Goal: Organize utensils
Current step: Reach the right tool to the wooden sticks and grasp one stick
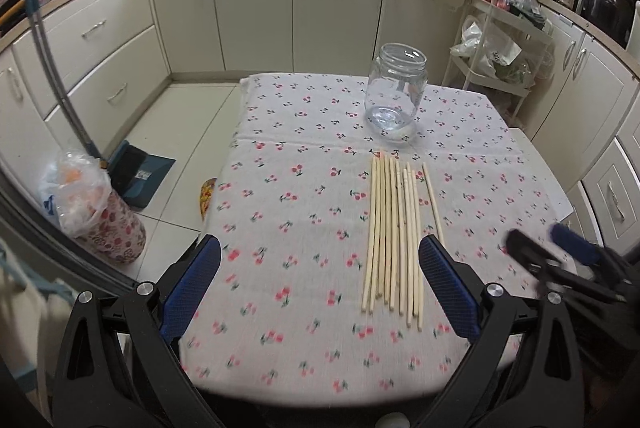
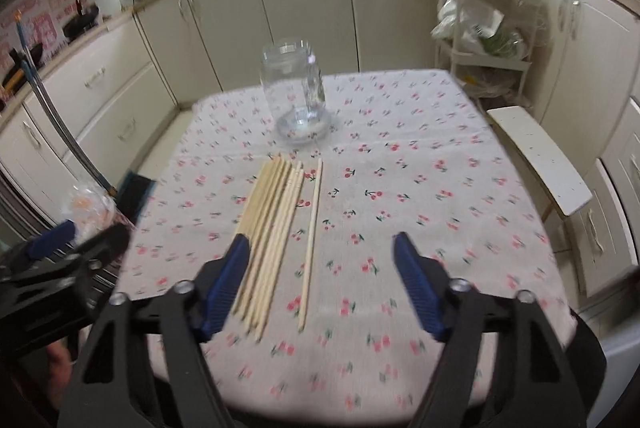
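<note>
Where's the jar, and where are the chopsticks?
jar (image 1: pixel 394 95), left wrist view, on its clear glass side
chopsticks (image 1: pixel 390 236), left wrist view, on the middle of the bundle

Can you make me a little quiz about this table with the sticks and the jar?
1. True or false: the jar has chopsticks in it.
2. One chopstick lies apart from the bunch. Seen from the right wrist, on which side of it?
3. Is either the left gripper or the right gripper holding anything? A yes, B no.

Key: 1 false, the jar is empty. 2 the right side. 3 B, both are open and empty.
</note>
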The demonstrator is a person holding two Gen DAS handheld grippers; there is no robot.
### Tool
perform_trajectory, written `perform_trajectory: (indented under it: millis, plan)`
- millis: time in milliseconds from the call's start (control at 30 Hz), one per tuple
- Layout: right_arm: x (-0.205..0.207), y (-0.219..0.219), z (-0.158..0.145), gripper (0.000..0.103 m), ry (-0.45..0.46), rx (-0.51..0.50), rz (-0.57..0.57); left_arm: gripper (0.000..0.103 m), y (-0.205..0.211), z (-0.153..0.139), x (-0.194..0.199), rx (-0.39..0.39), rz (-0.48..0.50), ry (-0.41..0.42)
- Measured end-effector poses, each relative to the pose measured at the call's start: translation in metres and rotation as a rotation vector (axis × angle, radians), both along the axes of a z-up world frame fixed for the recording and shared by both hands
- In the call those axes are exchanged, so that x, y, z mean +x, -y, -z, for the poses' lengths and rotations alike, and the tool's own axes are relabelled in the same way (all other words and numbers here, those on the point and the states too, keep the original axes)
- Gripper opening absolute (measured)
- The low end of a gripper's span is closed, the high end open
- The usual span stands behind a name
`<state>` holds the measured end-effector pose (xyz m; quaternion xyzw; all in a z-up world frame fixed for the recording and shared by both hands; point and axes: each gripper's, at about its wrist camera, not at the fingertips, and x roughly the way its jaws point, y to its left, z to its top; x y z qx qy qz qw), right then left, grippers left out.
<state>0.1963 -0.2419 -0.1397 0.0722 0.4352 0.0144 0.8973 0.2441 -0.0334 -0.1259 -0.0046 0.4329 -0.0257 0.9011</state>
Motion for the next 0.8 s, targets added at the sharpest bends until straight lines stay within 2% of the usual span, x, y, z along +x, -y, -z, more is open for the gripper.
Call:
perform_trajectory:
  millis: [167,333,633,800]
  plan:
    - [0.051,-0.005,0.038,0.047,-0.062,0.004,-0.035,0.095,0.002,0.023,0.033,-0.003,-0.005,-0.035]
    - [0.089,-0.005,0.064,0.036,-0.108,-0.005,-0.047,0.095,0.003,0.041,0.054,-0.002,-0.004,-0.059]
    - [0.111,-0.011,0.085,0.011,-0.125,-0.060,-0.131,0.095,0.018,0.067,0.090,-0.008,0.028,-0.079]
    - [0.110,0.006,0.087,0.007,-0.117,-0.045,-0.116,0.093,0.033,0.083,0.116,-0.021,0.064,-0.110]
